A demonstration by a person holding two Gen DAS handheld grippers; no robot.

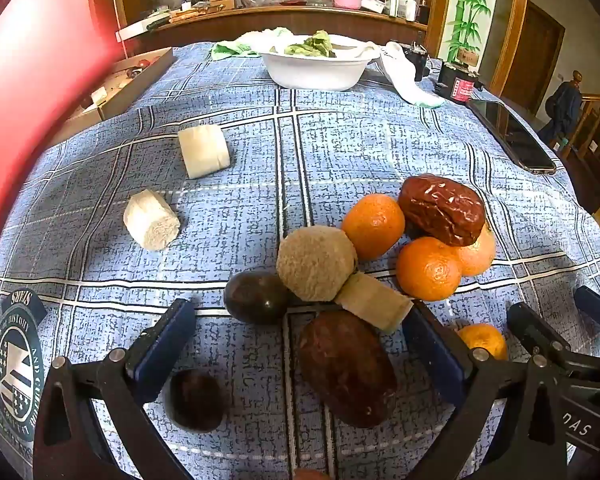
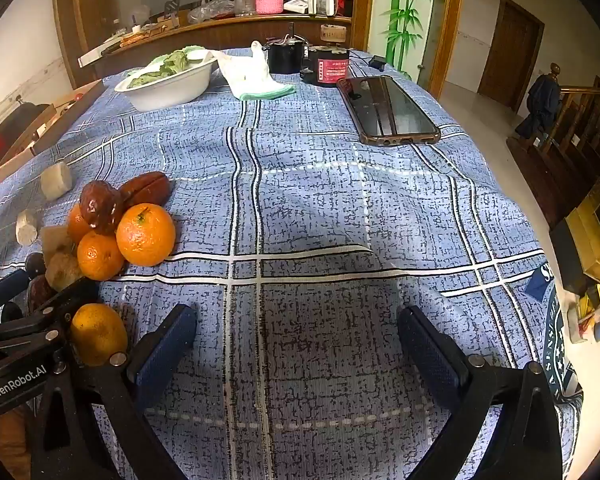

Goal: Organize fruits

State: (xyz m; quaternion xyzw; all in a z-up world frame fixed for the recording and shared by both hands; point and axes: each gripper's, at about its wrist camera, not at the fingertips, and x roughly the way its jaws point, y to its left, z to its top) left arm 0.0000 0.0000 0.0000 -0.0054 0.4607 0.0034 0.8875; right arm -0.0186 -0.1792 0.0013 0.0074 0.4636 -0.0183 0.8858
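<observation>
In the left wrist view a pile of fruit lies on the blue checked cloth: three oranges point(image 1: 428, 268), a wrinkled red date point(image 1: 442, 208) on top of them, a tan fuzzy ball point(image 1: 316, 262), a pale cane piece point(image 1: 374, 306), a dark round fruit point(image 1: 256, 298) and a big brown date point(image 1: 348, 368). My left gripper point(image 1: 300, 340) is open, its jaws on either side of the big brown date. A second dark round fruit point(image 1: 198, 400) lies by the left finger. My right gripper point(image 2: 296, 344) is open and empty over bare cloth, right of the pile point(image 2: 144, 234).
Two white cane pieces point(image 1: 204, 156) point(image 1: 152, 220) lie apart at the left. A white bowl point(image 1: 316, 72) with greens stands at the far end beside a white cloth point(image 2: 256, 76). A phone point(image 2: 392, 112) and black-red motor point(image 2: 332, 66) are far right. An orange point(image 2: 98, 332) lies between the grippers.
</observation>
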